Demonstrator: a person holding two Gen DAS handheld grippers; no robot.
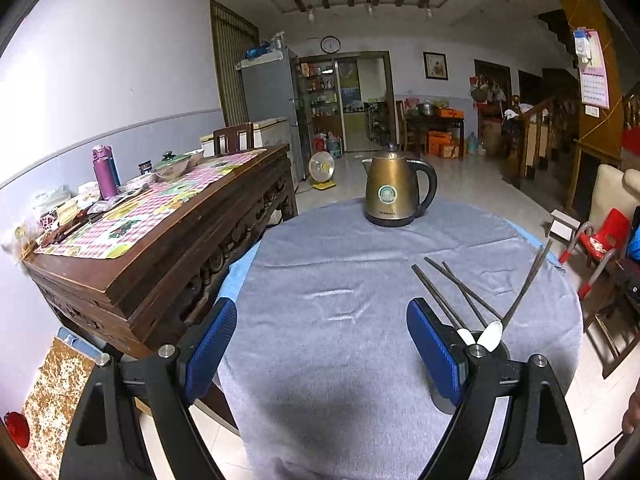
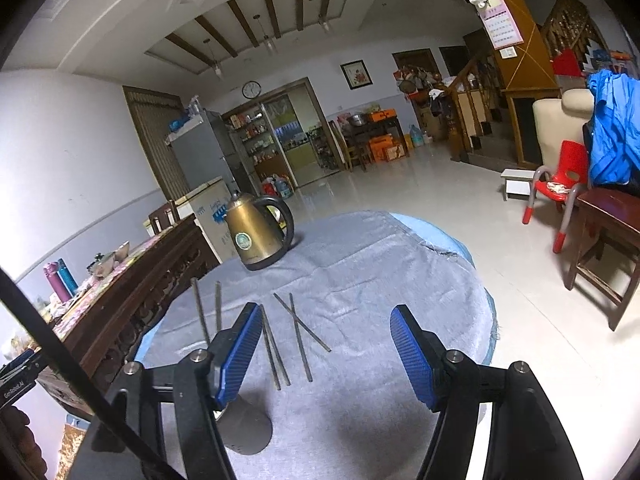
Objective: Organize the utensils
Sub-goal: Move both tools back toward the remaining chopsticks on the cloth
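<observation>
The left gripper stands with jaws spread wide and nothing between them, above the grey cloth that covers the round table. The right gripper likewise has its jaws apart, gripping nothing. Loose chopsticks lie on the cloth between and just ahead of the right gripper's blue pads, two of them crossed. A grey holder stands on the cloth beneath the right gripper's left finger; chopsticks and a white spoon rise from behind the left gripper's right finger, where the holder itself is hidden. A bronze electric kettle stands at the far side of the table; its round label is too small to read. White lettering on a dark part at the right view's left edge is not clearly legible.
</observation>
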